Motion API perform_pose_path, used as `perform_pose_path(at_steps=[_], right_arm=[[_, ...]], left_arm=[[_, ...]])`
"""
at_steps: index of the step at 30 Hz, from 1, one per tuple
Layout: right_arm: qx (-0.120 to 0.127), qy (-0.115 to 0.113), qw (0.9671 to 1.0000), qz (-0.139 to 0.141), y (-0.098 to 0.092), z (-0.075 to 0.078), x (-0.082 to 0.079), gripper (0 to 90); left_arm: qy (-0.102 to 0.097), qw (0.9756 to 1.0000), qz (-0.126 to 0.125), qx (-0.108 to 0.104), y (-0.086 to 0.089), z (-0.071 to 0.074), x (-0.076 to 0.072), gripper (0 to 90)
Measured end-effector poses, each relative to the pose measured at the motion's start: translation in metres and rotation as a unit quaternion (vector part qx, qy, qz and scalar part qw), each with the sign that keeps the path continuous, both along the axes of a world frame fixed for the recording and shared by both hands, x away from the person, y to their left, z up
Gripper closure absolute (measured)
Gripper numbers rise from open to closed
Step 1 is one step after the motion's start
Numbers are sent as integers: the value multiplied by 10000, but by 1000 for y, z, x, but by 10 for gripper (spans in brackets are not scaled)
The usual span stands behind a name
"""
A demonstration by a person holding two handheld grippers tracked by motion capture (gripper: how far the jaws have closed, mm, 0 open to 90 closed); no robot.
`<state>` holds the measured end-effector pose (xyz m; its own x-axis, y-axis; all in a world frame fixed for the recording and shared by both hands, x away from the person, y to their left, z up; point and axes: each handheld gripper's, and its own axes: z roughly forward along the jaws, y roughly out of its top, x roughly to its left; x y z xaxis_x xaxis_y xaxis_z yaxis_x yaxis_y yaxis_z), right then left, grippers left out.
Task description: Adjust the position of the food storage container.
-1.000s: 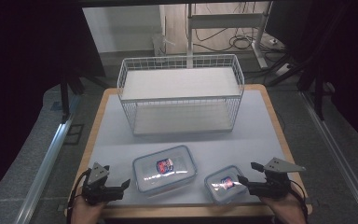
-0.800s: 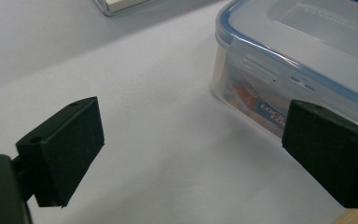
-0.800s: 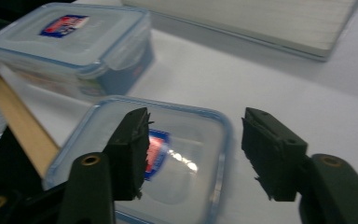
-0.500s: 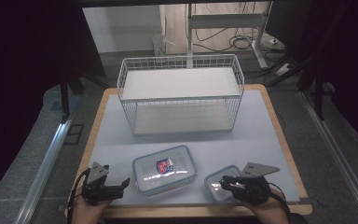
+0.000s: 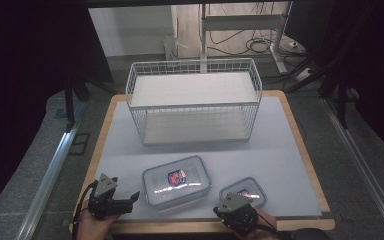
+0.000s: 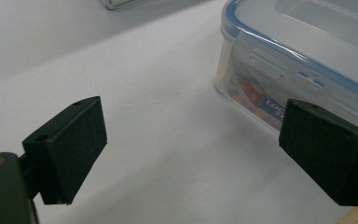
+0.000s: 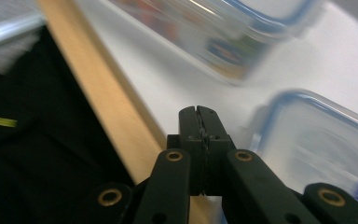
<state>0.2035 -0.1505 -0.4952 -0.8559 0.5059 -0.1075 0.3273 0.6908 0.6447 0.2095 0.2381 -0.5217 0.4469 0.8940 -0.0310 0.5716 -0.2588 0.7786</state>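
The large clear container (image 5: 176,181) with a blue-sealed lid sits on the table (image 5: 280,165), just in front of the wire basket (image 5: 194,100). Its red-and-blue label is too small to read. The left claw (image 6: 191,154) gapes wide beside it, empty. The right claw (image 7: 199,122) is pressed closed, empty, by the small container (image 5: 245,193).

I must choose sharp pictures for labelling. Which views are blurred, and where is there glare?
Right gripper view: both boxes, the larger box and the small box, are smeared by motion blur, while the shut right gripper is sharp. Left gripper view: sharp, with soft shine on the lid. High view: sharp, dark surroundings, glare on the larger box's lid.
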Motion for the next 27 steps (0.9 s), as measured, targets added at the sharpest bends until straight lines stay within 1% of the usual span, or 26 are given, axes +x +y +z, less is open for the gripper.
perform_pose_path(at_steps=[2,3,4,5,7,8,9,10,11,13,14,15,16,17,18,19,20,21,22,24,25,26,27], right_arm=[[-5,-22,10000,-30,-1,0,1,892],[81,85,9999,-64,-3,0,3,893],[95,94,9998,-115,-5,0,4,892],[9,23,9999,-143,-6,1,5,892],[71,63,9995,-288,-11,1,8,893],[71,63,9995,-288,-11,1,8,893],[69,44,9992,-402,-17,1,12,892],[69,44,9992,-402,-17,1,12,892],[72,28,9987,-512,-23,1,17,892],[77,35,9984,-552,-26,1,19,892],[100,31,9974,-708,-35,2,25,892],[100,31,9974,-708,-35,2,25,892],[110,20,9967,-802,-40,2,28,892],[138,27,9953,-959,-50,3,35,892],[138,27,9953,-959,-50,3,35,892],[156,27,9946,-1021,-54,3,37,892],[175,4,9926,-1204,-67,4,45,892],[179,-7,9918,-1268,-71,4,48,892],[179,-7,9918,-1268,-71,4,48,892],[245,5,9897,-1413,-81,6,54,892],[400,34,9895,-1386,-85,8,56,888],[444,36,9895,-1375,-84,8,56,884],[497,43,9900,-1323,-83,10,55,878]], left_arm=[[-1,10000,-3,10,0,0,0,75],[-1,10000,-6,7,0,0,0,75],[1,10000,-7,5,0,0,0,76],[2,10000,-5,6,0,0,0,76],[5,10000,-8,16,0,0,0,76],[5,10000,-8,16,0,0,0,76],[-2,10000,-22,-5,-1,0,0,77],[-2,10000,-22,-5,-1,0,0,77],[-2,10000,-28,-15,-1,0,0,78],[3,10000,-37,-19,-1,0,0,78],[7,10000,-37,-19,-1,0,0,78],[9,10000,-38,-17,-1,0,0,78],[13,10000,-38,-19,-1,0,0,79],[9,10000,-33,-22,-1,0,0,106],[9,10000,-30,-28,-1,0,-1,106],[26,10000,-27,-20,0,1,-1,106],[33,10000,-13,-1,0,1,-1,120],[33,10000,-13,-1,0,1,-1,127],[47,10000,-8,-3,0,1,-1,127],[101,9999,-6,-47,1,1,0,145],[166,9998,-19,-111,0,1,0,222],[166,9998,-19,-111,0,1,0,266],[220,9997,18,-139,0,1,1,349]])
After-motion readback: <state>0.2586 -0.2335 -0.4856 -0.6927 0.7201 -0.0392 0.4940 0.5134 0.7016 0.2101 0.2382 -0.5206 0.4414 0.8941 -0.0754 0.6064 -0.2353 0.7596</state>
